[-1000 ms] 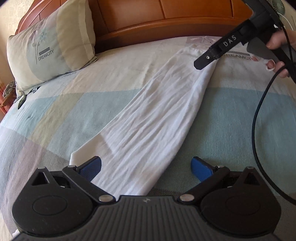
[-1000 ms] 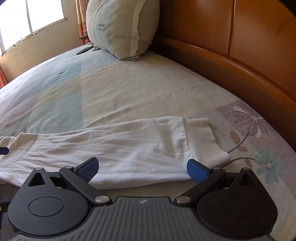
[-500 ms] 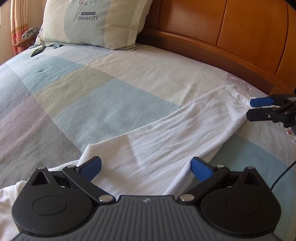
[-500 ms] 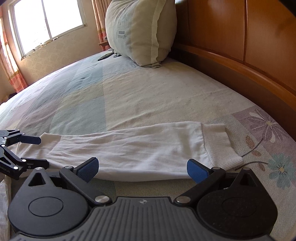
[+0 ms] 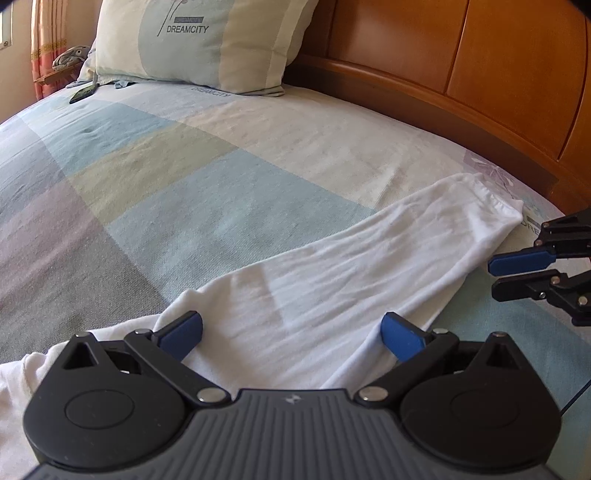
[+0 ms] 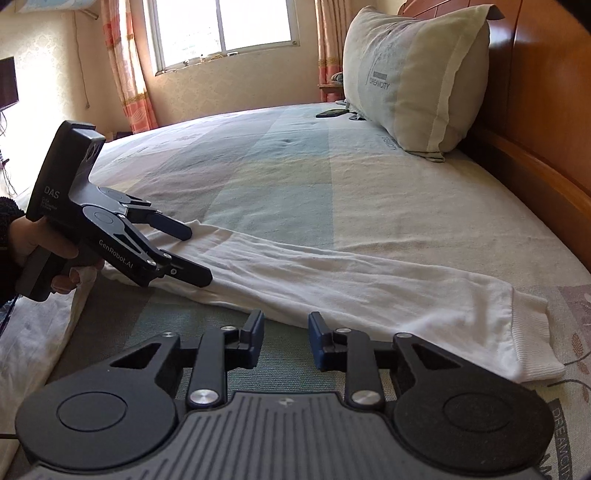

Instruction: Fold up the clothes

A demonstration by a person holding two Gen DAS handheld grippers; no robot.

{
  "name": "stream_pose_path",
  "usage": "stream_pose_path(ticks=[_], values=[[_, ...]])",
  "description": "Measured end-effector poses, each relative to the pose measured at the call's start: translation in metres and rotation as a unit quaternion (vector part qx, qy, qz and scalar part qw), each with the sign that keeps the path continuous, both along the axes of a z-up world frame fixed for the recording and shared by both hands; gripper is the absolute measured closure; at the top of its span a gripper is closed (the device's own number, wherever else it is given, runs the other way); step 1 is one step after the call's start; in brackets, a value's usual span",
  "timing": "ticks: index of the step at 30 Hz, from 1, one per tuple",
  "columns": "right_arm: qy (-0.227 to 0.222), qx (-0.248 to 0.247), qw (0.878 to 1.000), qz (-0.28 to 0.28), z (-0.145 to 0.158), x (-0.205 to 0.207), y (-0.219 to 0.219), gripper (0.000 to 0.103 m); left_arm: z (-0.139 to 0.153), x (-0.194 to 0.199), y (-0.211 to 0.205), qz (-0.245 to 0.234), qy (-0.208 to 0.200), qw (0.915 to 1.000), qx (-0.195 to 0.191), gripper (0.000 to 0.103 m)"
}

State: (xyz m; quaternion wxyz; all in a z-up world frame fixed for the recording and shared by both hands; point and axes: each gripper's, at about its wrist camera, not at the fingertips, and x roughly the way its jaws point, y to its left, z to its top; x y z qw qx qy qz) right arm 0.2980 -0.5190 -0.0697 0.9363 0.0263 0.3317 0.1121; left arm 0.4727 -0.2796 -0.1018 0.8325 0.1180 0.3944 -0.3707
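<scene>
A white long sleeve [image 5: 369, 266] lies stretched across the checked bedsheet [image 5: 184, 192], its ribbed cuff [image 6: 532, 339] toward the headboard. My left gripper [image 5: 291, 336] is open wide just above the sleeve's upper part, one pad at each edge of the cloth. In the right wrist view a hand holds that left gripper [image 6: 195, 254] over the sleeve [image 6: 369, 280]. My right gripper [image 6: 284, 343] hovers just short of the sleeve's near edge. Its jaws are closing, with a narrow gap and only sheet visible between them. The right gripper [image 5: 513, 275] also shows beside the cuff end.
A pale pillow [image 5: 199, 40] leans on the wooden headboard [image 5: 480, 92] at the back. A dark flat object [image 6: 332, 112] lies near the pillow [image 6: 410, 81]. More white cloth [image 6: 33, 332] bunches at the bed's near left. A window [image 6: 221, 29] is on the far wall.
The right gripper's jaws have gone from wide apart to a narrow gap, and its view has swung so the left gripper shows large. The left view rolled earlier, then held still.
</scene>
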Motion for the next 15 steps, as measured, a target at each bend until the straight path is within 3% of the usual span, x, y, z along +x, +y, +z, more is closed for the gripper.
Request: stream_pose_path(ticks=[5,9,15], values=[[0.011,0.000,1.000,-0.004,-0.008,0.011,0.003,0.077,0.000,-0.003,0.003,0.000,0.002,1.0000,-0.002,0.001],[0.021,-0.038,0.998,-0.054,-0.012,0.020,-0.006,0.078,-0.001,-0.009,0.009,-0.008,-0.001,1.0000,0.001,0.001],[0.014,-0.035,0.992,-0.117,-0.013,0.016,-0.032,0.078,-0.002,-0.013,0.011,-0.012,-0.008,0.9999,0.006,0.001]])
